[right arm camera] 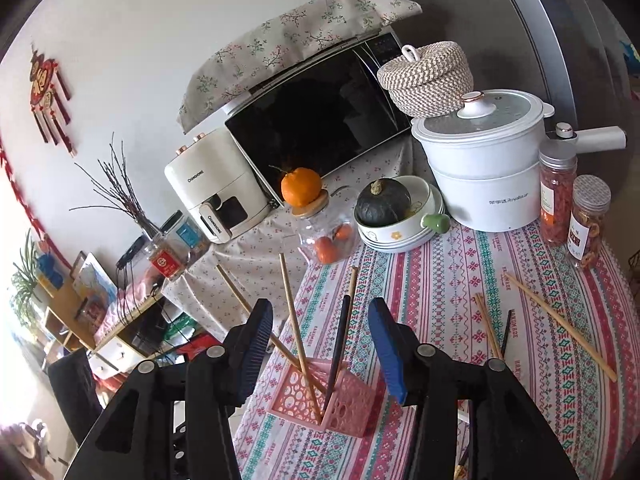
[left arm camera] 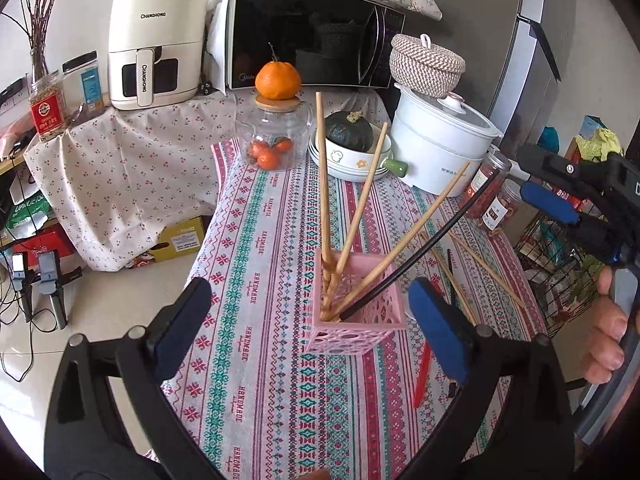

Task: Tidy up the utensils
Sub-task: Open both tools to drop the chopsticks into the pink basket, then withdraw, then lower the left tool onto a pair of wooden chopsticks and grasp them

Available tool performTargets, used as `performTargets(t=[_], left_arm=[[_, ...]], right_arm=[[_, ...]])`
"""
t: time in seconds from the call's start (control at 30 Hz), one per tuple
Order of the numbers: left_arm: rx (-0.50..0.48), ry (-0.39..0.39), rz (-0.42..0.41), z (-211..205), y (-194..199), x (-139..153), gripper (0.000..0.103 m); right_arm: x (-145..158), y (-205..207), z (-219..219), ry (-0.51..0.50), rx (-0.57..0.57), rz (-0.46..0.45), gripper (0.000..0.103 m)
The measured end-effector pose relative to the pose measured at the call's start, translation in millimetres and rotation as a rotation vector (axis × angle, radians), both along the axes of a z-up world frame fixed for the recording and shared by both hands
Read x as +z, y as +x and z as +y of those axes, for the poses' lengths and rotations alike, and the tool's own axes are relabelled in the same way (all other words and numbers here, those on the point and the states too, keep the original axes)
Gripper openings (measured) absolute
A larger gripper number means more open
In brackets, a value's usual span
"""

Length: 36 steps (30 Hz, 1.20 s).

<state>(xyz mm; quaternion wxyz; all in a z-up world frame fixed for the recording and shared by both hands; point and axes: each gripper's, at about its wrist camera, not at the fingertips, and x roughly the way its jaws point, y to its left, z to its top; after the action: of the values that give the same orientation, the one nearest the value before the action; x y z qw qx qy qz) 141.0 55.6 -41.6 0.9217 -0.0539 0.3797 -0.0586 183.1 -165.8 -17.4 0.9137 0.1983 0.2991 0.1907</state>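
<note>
A patterned tablecloth (left arm camera: 256,240) covers the table. On it stands a pink holder (left arm camera: 356,320) with three wooden chopsticks (left arm camera: 352,224) and a black chopstick (left arm camera: 432,240) leaning inside. Both the left gripper (left arm camera: 312,320) and the right gripper (right arm camera: 320,348) hang released, empty, jaws apart around the holder. Loose chopsticks (right arm camera: 560,320) lie nearby.

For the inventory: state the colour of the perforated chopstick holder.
Pink holder; clearest in the left wrist view.

white wall (right arm camera: 120,40), tiled floor (left arm camera: 100,332), low shelf (right arm camera: 68,308)
</note>
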Motion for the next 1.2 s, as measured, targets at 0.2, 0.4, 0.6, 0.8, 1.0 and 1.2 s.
performTargets(t=[0.2, 0.4, 0.6, 0.8, 1.0, 1.2], left_arm=[[-0.073, 0.026, 0.057, -23, -17, 0, 0.099], [-0.175, 0.097, 0.090, -71, -31, -4, 0.099], [-0.271, 0.168, 0.157, -135, -35, -16, 0.099], [-0.290, 0.185, 0.252, -190, -8, -35, 0.099], [-0.184, 0.155, 0.289, -216, 41, -59, 0.096], [-0.108, 0.136, 0.298, -231, 91, -84, 0.071]], right_arm=[[12, -23, -46, -0.066, -0.063, 0.014, 0.085], [-3, -38, -99, -0.233, -0.166, 0.118, 0.092], [-38, -40, -138, -0.351, -0.244, 0.276, 0.093], [-74, -30, -175, -0.327, -0.295, 0.434, 0.093], [-99, -24, -206, -0.332, -0.379, 0.531, 0.093], [-123, -13, -223, -0.313, -0.402, 0.596, 0.093]])
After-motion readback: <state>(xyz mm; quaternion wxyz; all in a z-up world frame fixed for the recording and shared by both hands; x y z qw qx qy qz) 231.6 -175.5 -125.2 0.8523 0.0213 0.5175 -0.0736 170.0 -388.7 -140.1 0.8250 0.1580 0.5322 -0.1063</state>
